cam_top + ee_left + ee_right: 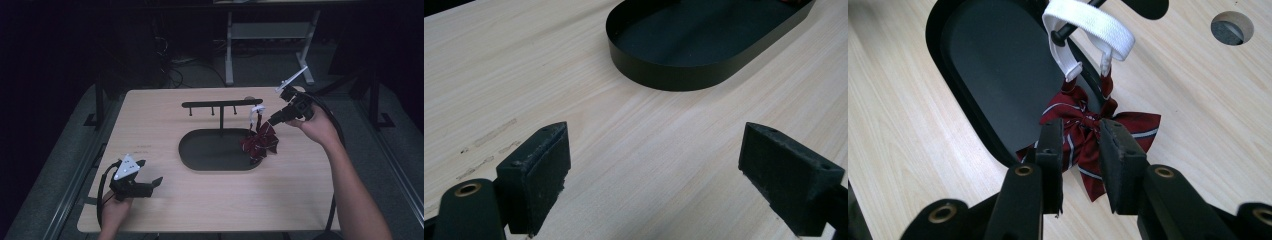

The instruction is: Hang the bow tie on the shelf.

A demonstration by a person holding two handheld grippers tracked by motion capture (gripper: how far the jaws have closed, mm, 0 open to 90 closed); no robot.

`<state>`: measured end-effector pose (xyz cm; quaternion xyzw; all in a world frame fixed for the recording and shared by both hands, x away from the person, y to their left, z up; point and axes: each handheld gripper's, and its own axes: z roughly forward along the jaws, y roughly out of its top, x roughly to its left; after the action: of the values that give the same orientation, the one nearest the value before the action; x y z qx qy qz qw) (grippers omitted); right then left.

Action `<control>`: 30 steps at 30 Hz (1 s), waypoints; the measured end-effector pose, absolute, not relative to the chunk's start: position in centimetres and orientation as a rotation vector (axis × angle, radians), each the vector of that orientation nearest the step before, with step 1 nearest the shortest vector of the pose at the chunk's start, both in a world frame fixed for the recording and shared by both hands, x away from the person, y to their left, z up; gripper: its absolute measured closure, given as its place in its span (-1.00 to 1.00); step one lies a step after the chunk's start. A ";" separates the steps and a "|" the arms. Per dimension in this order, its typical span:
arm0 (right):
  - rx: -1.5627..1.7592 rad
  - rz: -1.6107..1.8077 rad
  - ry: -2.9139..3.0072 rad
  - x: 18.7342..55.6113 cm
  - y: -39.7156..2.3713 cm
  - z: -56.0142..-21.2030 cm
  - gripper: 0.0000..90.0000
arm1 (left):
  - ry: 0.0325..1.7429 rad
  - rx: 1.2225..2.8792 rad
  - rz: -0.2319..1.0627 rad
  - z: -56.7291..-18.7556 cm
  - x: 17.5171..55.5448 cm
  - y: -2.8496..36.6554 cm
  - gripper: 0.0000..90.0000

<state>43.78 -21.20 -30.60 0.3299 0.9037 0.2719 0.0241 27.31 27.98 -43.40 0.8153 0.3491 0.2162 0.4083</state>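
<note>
A dark red striped bow tie (260,141) hangs by its white elastic strap (1088,30) from the right-end peg of a black T-shaped rack (221,104). The rack stands in a black oval tray (210,150). The bow (1083,125) lies over the tray's right rim. My right gripper (1081,132) comes in from the right, jaws close together with the bow's knot pinched between them. My left gripper (654,170) hovers low over the bare table near the front left corner, jaws wide apart and nothing between them. It also appears in the high view (150,184).
The rack carries two more bare pegs (212,111) to the left. A round hole (1232,27) sits in the wooden tabletop (150,125) behind the tray. Dark floor, cables and a white table frame (270,35) lie beyond the far edge.
</note>
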 end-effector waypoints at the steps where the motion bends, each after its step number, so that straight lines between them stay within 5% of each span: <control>1: 1.021 0.841 2.796 43.8 -21.2 -30.6 0.56 | 0.880 2.055 0.545 -43.4 27.3 28.0 -0.71; 30: 1.052 0.902 2.798 42.4 -22.8 -32.5 0.37 | 0.877 2.056 0.550 -43.4 27.3 28.0 -0.71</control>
<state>42.45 -22.83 -32.45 0.3369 0.8961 0.2888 0.0095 27.26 28.00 -43.38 0.8156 0.3479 0.2180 0.4078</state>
